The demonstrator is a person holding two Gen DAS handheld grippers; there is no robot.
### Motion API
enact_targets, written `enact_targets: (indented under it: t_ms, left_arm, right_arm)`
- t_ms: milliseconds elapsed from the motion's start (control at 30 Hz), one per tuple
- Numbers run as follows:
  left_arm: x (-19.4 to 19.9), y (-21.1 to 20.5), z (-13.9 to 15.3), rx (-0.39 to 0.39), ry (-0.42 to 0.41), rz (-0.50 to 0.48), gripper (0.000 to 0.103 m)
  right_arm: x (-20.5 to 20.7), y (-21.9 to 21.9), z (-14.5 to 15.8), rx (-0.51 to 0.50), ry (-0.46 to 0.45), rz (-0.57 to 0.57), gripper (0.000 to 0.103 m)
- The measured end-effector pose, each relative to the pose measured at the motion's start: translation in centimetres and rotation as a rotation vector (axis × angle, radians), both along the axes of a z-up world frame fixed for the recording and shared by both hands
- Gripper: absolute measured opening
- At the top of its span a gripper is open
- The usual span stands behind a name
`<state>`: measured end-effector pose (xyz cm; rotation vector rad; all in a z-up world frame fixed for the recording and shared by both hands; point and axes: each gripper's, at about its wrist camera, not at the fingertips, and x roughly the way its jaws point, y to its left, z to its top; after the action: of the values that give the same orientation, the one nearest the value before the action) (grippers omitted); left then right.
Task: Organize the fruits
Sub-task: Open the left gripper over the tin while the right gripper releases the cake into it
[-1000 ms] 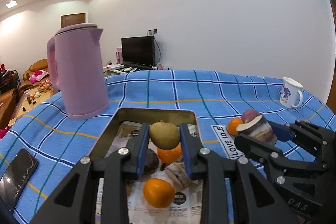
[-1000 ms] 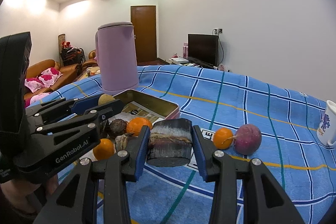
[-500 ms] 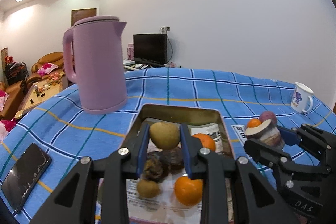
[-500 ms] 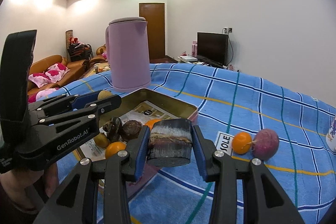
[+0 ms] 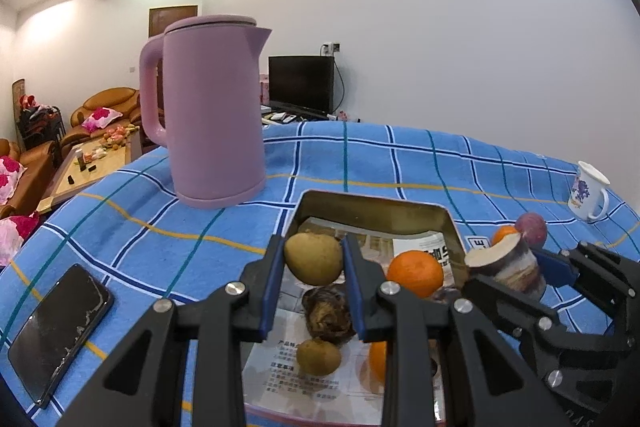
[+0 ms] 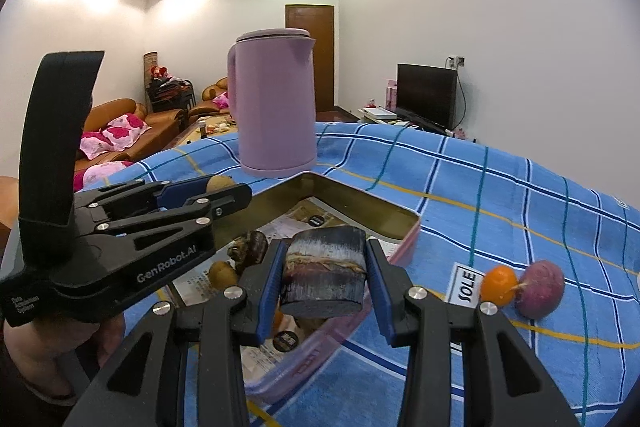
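My left gripper (image 5: 314, 259) is shut on a brown-green round fruit (image 5: 313, 258) and holds it above the metal tray (image 5: 372, 203). The tray is lined with printed paper and holds an orange (image 5: 415, 273), a dark wrinkled fruit (image 5: 328, 313), a small brown fruit (image 5: 318, 357) and a second orange. My right gripper (image 6: 324, 277) is shut on a dark purple cut chunk (image 6: 324, 277) over the tray's right edge (image 6: 352, 327); it also shows in the left wrist view (image 5: 506, 267). A small orange (image 6: 498, 283) and a purple round fruit (image 6: 540, 289) lie on the cloth to the right.
A pink kettle (image 5: 212, 115) stands behind the tray on the blue checked cloth (image 5: 160, 219). A black phone (image 5: 60, 335) lies at the front left. A white mug (image 5: 588, 191) stands at the far right. A "SOLE" label (image 6: 466, 285) lies by the loose fruits.
Both grippers have moved left with their loads; the left now hangs over the tray's left half and the right has come over the tray's right edge.
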<state>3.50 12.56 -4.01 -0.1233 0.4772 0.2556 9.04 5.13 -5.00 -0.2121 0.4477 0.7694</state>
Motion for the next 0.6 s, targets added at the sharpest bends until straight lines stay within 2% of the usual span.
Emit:
enact_targets:
  t_ms: [367,600]
  left_arm:
    - [0.5,0.9,-0.4,-0.041,0.030,-0.017,0.030]
    - [0.6,0.8,-0.6,-0.040,0.050,-0.024,0.033]
  right_arm:
    - [1.1,0.9,-0.2,0.024,0.055,0.016,0.042]
    - [1.8,1.9,-0.6,0.010,0.105,0.050,0.042]
